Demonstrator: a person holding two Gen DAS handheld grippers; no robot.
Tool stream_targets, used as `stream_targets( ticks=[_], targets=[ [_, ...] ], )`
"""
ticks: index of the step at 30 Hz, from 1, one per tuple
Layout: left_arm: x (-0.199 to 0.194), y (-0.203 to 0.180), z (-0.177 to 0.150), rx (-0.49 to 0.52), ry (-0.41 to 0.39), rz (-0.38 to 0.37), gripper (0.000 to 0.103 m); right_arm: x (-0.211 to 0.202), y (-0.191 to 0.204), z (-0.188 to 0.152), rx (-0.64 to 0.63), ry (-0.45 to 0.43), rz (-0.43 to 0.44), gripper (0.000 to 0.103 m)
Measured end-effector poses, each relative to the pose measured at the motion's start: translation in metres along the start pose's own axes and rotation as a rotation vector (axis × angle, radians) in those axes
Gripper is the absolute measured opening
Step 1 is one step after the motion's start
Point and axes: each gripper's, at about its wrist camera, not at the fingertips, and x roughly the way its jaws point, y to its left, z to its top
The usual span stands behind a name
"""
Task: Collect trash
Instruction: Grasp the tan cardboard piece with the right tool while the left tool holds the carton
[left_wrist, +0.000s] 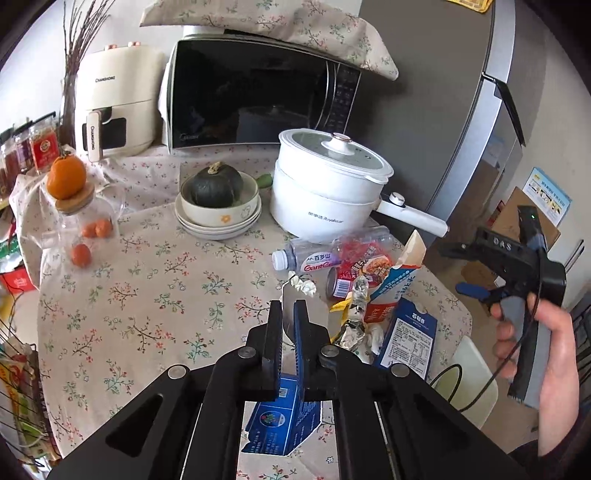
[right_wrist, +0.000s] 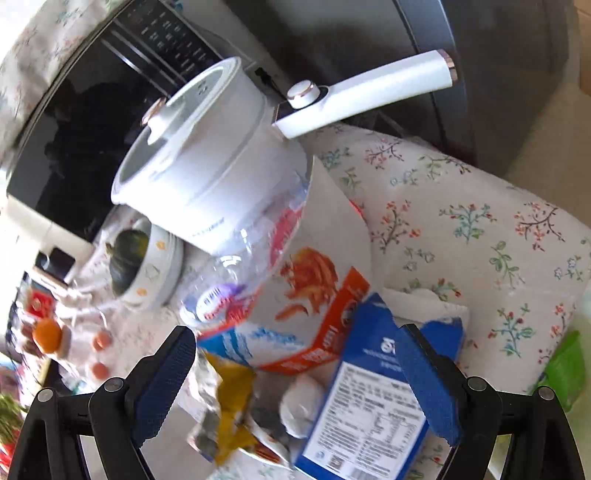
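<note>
Left wrist view: the left gripper (left_wrist: 289, 314) has its 2 fingers nearly together, clamped on a blue carton (left_wrist: 280, 417) whose white flap rises between them; the carton's printed body hangs below the fingers, over the floral tablecloth (left_wrist: 147, 295). Ahead and to the right lies the trash pile – a clear bottle (left_wrist: 314, 254) on its side with a white cap and a label reading "Ganten", a red can (left_wrist: 341, 282), crumpled wrappers (left_wrist: 352, 314), an opened white-and-orange milk carton (left_wrist: 399, 273) and a second blue carton (left_wrist: 408, 338) with a white nutrition panel. Behind the pile stands a white pot (left_wrist: 328, 184) marked "Royalstar", its handle pointing right. Left of it a dark squash (left_wrist: 214, 186) sits in stacked bowls (left_wrist: 218, 218). At the back are a black microwave (left_wrist: 258, 99) and a cream "CHANGHONG" appliance (left_wrist: 114, 103). An orange (left_wrist: 66, 177) rests on a jar (left_wrist: 86, 225). At the right edge a hand grips the right gripper (left_wrist: 476, 290), held off the table edge; its body reads "DAS".

Right wrist view, blurred and tilted: the right gripper (right_wrist: 299, 358) has its fingers wide apart, holding nothing – below it lie the second blue carton (right_wrist: 369, 406), the milk carton (right_wrist: 295, 332), the wrappers (right_wrist: 229, 406) and the bottle (right_wrist: 236, 288). The pot (right_wrist: 207, 177) stands just beyond, against the microwave (right_wrist: 92, 129)
</note>
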Motion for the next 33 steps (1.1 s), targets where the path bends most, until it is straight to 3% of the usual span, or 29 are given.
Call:
stream_targets(
  ticks=[4,6,7,8,11,16,17,22,33],
  targets=[
    [-0.001,-0.012,-0.001,0.056,-0.016,0.018,0.004,0.034,0.013,0.015,0.016,0.073,-0.037,0.092],
    [-0.002,-0.010,-0.001,0.050,-0.019,0.020,0.004,0.056,0.014,0.011,-0.009,0.123,-0.095,0.082],
    [-0.004,-0.008,0.001,0.040,-0.021,0.016,0.004,0.064,0.011,0.008,-0.008,0.140,-0.101,0.066],
    [-0.005,-0.004,0.002,0.027,-0.029,0.015,0.004,0.069,0.004,0.005,0.015,0.162,-0.088,0.038],
    [-0.013,0.005,0.005,-0.005,-0.062,0.023,0.002,0.071,-0.015,-0.001,0.084,0.183,-0.014,0.014],
    [-0.022,0.014,0.008,-0.045,-0.091,0.018,0.001,0.053,-0.028,-0.006,0.081,0.136,0.044,0.009],
    [-0.024,0.014,0.008,-0.050,-0.097,0.018,0.001,0.048,-0.029,-0.006,0.078,0.118,0.052,0.003],
    [-0.038,0.016,0.012,-0.060,-0.153,0.015,0.001,0.019,-0.022,-0.005,0.032,0.032,0.107,0.003],
    [-0.072,0.005,0.020,-0.087,-0.279,-0.086,0.001,-0.023,-0.010,-0.020,-0.114,0.006,0.126,0.002]
  ],
)
